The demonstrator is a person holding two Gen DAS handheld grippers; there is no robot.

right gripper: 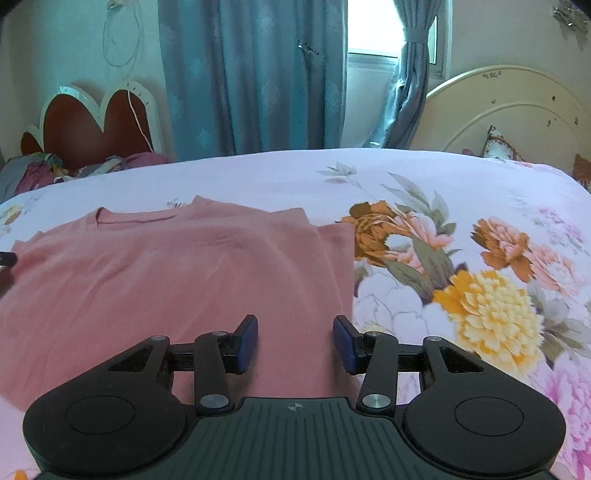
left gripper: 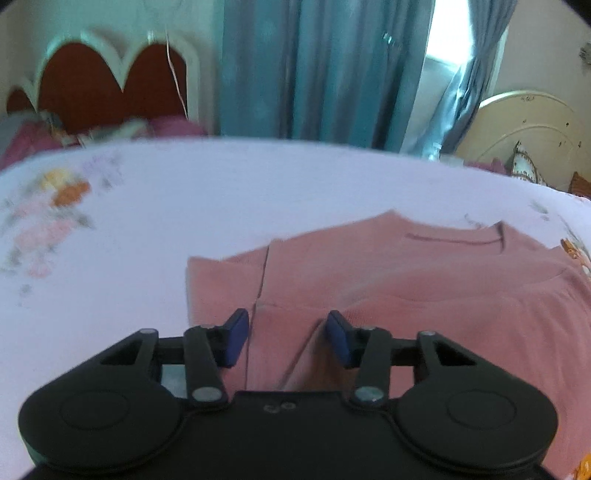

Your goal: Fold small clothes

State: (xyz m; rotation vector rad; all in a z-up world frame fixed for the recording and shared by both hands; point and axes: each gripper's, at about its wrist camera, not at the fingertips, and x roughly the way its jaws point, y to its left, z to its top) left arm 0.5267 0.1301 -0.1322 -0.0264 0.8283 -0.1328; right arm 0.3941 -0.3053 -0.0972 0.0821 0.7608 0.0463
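Observation:
A small pink shirt (left gripper: 406,280) lies flat on the floral bedsheet (left gripper: 221,192), its neckline toward the far side and both sleeves folded inward. My left gripper (left gripper: 286,338) is open and empty, just above the shirt's near left part. The shirt also shows in the right wrist view (right gripper: 177,269), spread left of centre. My right gripper (right gripper: 295,343) is open and empty, over the shirt's near right edge. A dark bit of the left gripper shows at the left rim of the right wrist view (right gripper: 7,258).
The bed has a cream headboard (right gripper: 498,107) at the right with a pillow (right gripper: 498,144). Blue curtains (right gripper: 251,74) and a window (right gripper: 373,29) are behind. A red heart-shaped headboard (right gripper: 92,125) with piled clothes (right gripper: 55,166) stands at the far left.

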